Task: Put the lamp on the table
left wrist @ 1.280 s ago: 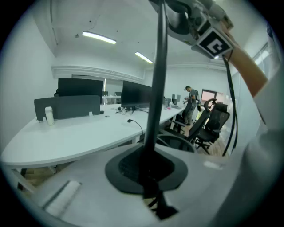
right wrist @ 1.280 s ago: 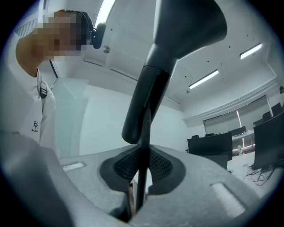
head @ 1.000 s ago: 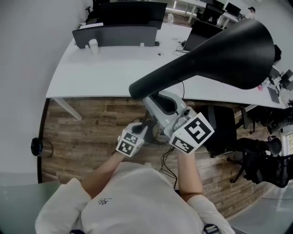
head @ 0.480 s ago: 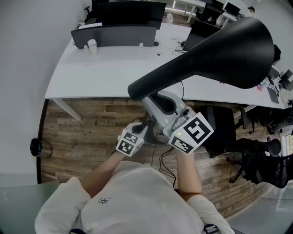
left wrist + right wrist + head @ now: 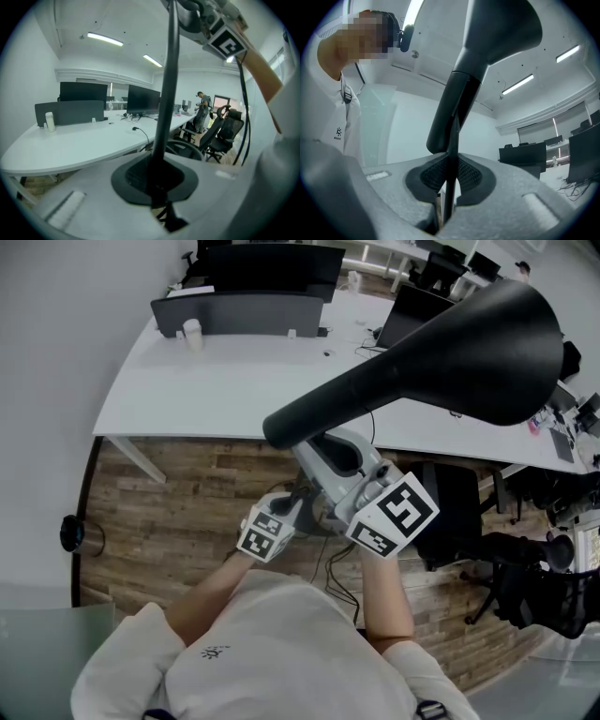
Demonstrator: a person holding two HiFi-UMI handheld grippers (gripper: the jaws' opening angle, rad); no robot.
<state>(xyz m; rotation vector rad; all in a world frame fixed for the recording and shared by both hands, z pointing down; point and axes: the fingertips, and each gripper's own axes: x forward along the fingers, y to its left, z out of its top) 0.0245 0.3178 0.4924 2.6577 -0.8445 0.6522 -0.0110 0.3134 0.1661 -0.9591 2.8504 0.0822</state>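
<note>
A black lamp with a wide cone shade (image 5: 469, 352) hangs in the air above the wood floor, in front of the white table (image 5: 216, 390). My left gripper (image 5: 300, 501) is shut on the lamp's thin black pole (image 5: 166, 93), low down; in the left gripper view, the left gripper (image 5: 157, 187) has its pads pinching the pole. My right gripper (image 5: 323, 454) is shut on the same pole higher up, just under the shade's neck (image 5: 454, 108). The right gripper view shows the right gripper (image 5: 447, 187) with the pole squeezed between its pads.
On the table stand dark monitors (image 5: 267, 263), a grey divider (image 5: 234, 310), a small white bottle (image 5: 192, 331) and a laptop (image 5: 417, 310). Black office chairs (image 5: 525, 559) stand at the right. A cable (image 5: 337, 568) trails below the grippers.
The lamp and both grippers keep the same hold and pose. Only the view has drifted slightly.
</note>
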